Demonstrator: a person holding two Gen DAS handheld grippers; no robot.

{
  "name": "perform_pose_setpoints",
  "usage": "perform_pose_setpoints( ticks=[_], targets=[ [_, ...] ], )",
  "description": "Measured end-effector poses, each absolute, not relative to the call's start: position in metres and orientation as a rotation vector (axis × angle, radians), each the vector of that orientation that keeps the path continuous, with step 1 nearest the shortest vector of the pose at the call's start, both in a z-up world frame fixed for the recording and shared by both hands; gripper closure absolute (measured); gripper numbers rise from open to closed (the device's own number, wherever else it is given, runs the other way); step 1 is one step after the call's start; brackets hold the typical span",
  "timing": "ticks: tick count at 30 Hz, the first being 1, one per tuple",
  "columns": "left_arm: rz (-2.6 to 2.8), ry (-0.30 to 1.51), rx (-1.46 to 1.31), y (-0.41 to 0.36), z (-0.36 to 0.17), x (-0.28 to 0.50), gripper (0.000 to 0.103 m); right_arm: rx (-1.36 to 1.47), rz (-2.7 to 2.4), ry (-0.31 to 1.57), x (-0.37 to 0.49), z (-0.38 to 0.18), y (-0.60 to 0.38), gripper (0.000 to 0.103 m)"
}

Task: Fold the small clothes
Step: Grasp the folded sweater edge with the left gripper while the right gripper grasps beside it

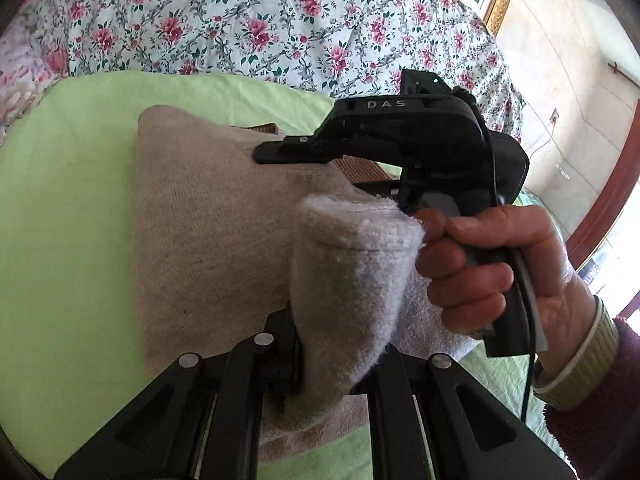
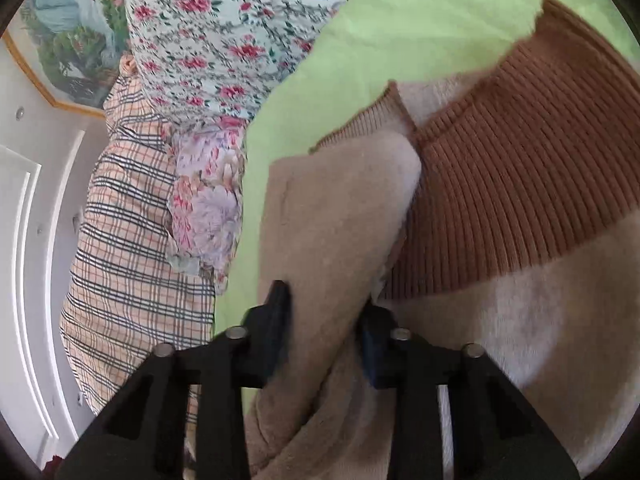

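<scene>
A small beige knit garment [image 1: 208, 224] with a brown ribbed band [image 2: 520, 184] lies on a light green sheet [image 1: 60, 240]. My left gripper [image 1: 340, 360] is shut on a lifted fold of the beige garment, which bulges up between its fingers. My right gripper [image 2: 324, 320] is shut on another fold of the same garment [image 2: 332, 240], next to the ribbed band. In the left wrist view the right gripper [image 1: 280, 151] reaches over the garment from the right, held by a hand [image 1: 492, 276].
A floral quilt [image 1: 260, 20] covers the bed behind the green sheet [image 2: 400, 32]. A plaid cloth [image 2: 132, 240] and a pink floral cloth [image 2: 208, 208] lie at the left. A framed picture [image 2: 64, 40] hangs on the wall.
</scene>
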State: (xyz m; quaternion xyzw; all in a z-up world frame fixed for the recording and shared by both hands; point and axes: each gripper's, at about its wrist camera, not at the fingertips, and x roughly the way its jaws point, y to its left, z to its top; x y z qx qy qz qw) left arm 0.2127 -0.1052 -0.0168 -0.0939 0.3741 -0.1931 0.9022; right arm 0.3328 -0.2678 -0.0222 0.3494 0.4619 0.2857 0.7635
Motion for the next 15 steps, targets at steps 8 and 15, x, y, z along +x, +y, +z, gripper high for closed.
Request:
perform_pose_setpoints(
  ticks=[8, 15],
  targets=[
    [-0.477, 0.719, -0.195, -0.147, 0.018, 0.22, 0.094, 0.566, 0.545, 0.863, 0.314, 0.042, -0.31, 0.09],
    [-0.547, 0.802, -0.173, -0.214, -0.015, 0.235, 0.094, 0.429, 0.358, 0.917, 0.302, 0.014, -0.367, 0.09]
  ],
)
